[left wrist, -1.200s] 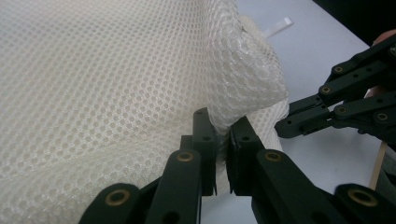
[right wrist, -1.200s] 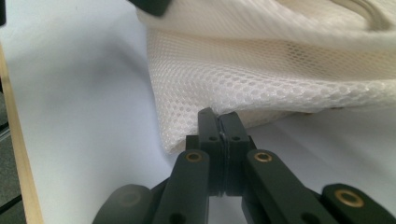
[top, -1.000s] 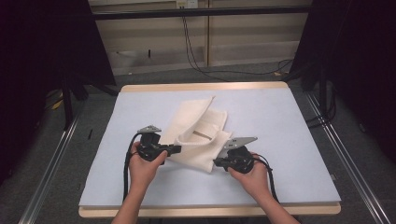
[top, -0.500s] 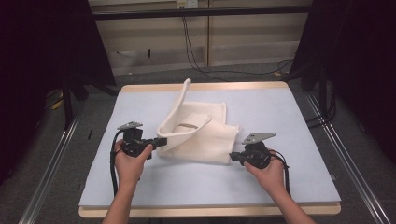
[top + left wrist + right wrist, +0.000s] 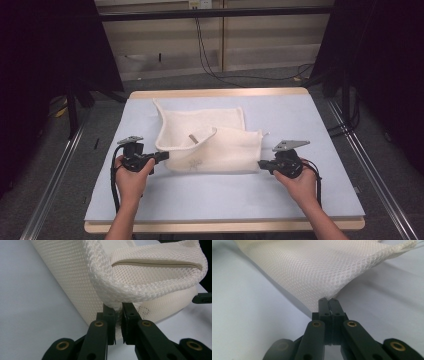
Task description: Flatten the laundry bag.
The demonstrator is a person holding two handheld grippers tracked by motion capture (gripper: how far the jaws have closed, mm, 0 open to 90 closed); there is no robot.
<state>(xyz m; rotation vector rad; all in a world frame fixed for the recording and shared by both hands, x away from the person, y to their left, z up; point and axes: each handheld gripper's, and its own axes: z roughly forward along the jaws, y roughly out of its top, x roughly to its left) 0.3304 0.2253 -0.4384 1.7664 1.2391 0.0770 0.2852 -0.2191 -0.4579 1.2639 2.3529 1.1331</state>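
Observation:
A cream mesh bag (image 5: 210,142) with a tan zipper (image 5: 155,263) lies spread on the pale blue table cover (image 5: 210,195), stretched between both hands. My left gripper (image 5: 162,156) is shut on the bag's thick woven edge (image 5: 117,293) at its near left corner. My right gripper (image 5: 261,164) is shut on the near right corner of the mesh (image 5: 317,272). In the left gripper view the bag's rim curls up over the jaws; the right gripper's tip (image 5: 202,298) shows far off at the right edge.
The wooden table edge (image 5: 220,92) runs along the far side and the near side. Metal rails (image 5: 367,160) flank the table on the floor. Black cables (image 5: 210,55) hang at the back wall. Bare cover lies before and beside the bag.
Both hands have moved apart, left hand leftward and right hand rightward, pulling the bunched bag out wide. The raised flap has come down and the bag lies flatter.

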